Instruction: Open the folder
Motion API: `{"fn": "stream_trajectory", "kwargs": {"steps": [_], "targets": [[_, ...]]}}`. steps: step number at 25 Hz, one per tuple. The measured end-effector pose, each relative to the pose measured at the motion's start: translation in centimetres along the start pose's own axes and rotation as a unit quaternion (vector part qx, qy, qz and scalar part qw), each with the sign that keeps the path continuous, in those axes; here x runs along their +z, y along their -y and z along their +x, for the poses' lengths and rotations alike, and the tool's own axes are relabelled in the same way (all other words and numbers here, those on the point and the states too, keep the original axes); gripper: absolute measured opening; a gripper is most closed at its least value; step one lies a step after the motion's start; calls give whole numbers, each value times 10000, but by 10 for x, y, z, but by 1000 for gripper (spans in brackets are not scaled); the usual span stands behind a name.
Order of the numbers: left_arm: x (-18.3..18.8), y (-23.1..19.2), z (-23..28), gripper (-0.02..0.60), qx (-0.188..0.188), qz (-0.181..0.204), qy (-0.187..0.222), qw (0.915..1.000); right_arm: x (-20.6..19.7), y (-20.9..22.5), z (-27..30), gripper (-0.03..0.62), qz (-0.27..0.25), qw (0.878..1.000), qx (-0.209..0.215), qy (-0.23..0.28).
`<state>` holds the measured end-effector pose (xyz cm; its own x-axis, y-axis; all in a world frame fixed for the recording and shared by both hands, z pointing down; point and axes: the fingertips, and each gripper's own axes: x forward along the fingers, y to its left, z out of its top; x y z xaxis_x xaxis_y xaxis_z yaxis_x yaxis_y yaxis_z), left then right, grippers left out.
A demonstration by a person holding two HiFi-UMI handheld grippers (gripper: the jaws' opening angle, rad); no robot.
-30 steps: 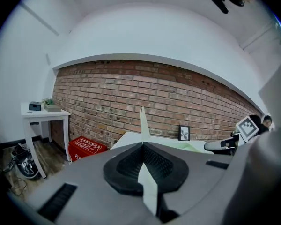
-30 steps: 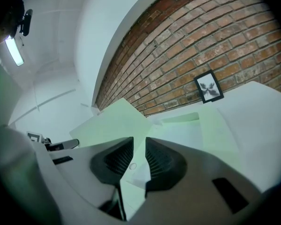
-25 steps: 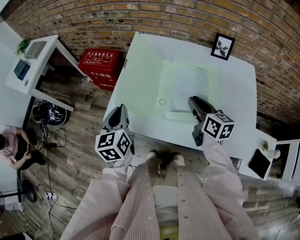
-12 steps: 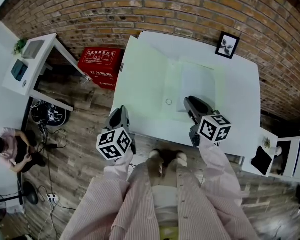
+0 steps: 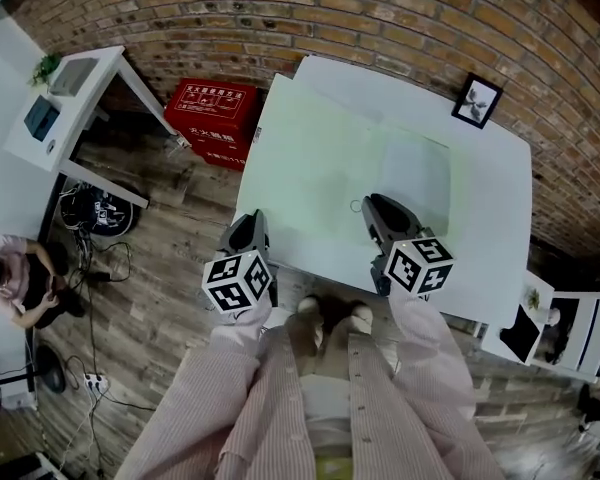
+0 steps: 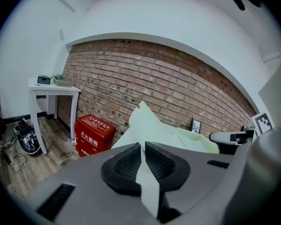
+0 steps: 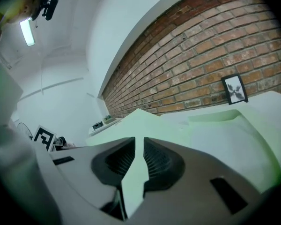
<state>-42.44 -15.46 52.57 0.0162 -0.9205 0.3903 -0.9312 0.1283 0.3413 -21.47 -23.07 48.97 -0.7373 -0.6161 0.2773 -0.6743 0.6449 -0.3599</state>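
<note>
The jaws of the left gripper (image 6: 142, 148) are standing a slit apart and opening, with the cover of the flat pale green plastic folder (image 5: 320, 163) running between them. The jaws of the right gripper (image 7: 139, 142) are closing across a narrow gap, and the same pale green sheet is showing through it. Each gripper is carrying a cube with black-and-white square markers and is reaching forward from a pink striped sleeve (image 5: 270, 388). The left gripper is working at the counter's near left corner, at the cover's edge. The right gripper is hovering over the folder's near edge.

The folder is lying open on the white counter (image 5: 495, 198), its cover spread flat to the left and overhanging the counter's left edge. A small black-framed picture (image 5: 478, 100) is standing at the counter's far right corner, near the red brick wall (image 5: 380, 8). Off the counter's left side, a red box with white print (image 5: 217, 108) is sitting on the wooden plank floor (image 5: 170, 268) beside a smaller white counter (image 5: 75, 108). A seated person (image 5: 15, 280) is showing at the far left.
</note>
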Motion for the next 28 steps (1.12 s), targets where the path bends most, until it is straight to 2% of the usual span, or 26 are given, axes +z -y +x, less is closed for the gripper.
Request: {"fn": "stream_trajectory", "kwargs": {"steps": [9, 15, 28], "targets": [[-12, -16, 8, 28, 55, -363, -120, 9993, -1, -19, 12, 29, -365, 9993, 20, -5], [-19, -24, 12, 29, 129, -582, -214, 9980, -4, -35, 15, 8, -449, 9988, 188, -11], [-39, -42, 22, 63, 700, -914, -483, 9922, -12, -52, 33, 5, -354, 9974, 594, -205]]}}
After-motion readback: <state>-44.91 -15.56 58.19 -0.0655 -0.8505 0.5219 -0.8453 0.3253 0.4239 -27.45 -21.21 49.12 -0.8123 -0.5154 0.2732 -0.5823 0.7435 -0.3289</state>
